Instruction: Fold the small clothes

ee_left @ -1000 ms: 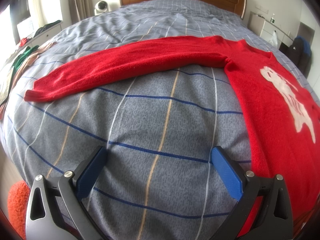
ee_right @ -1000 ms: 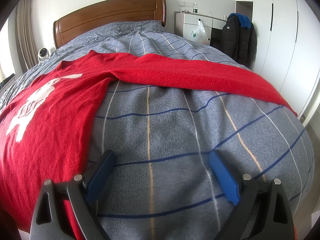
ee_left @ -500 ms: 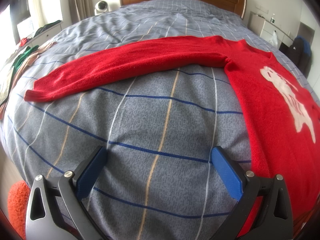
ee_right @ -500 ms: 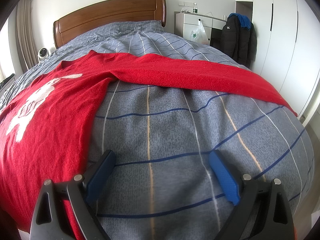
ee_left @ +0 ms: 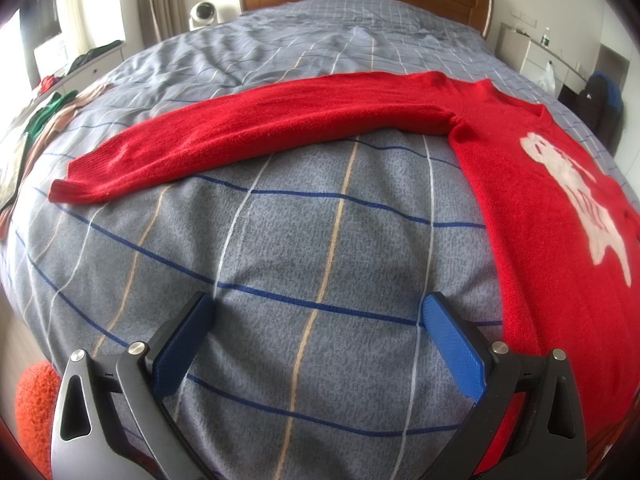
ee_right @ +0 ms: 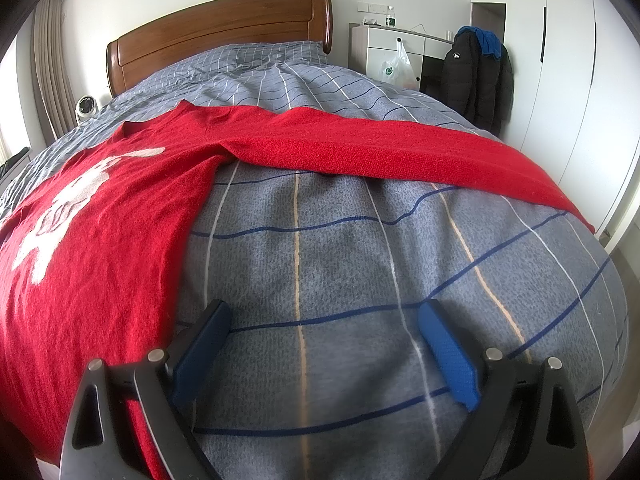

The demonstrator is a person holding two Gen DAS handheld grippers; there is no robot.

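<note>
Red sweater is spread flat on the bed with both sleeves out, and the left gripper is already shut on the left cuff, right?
Not quite. The red sweater does lie flat with both sleeves out, but the left wrist view shows the left gripper open over bare bedspread, well short of the cuff.

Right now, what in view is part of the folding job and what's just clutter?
Job:
red sweater, spread flat, sleeves out
left gripper, open, empty
right gripper, open, empty
bed, work surface

Lying about:
black jacket
plastic bag
clothes pile
white fan
</note>
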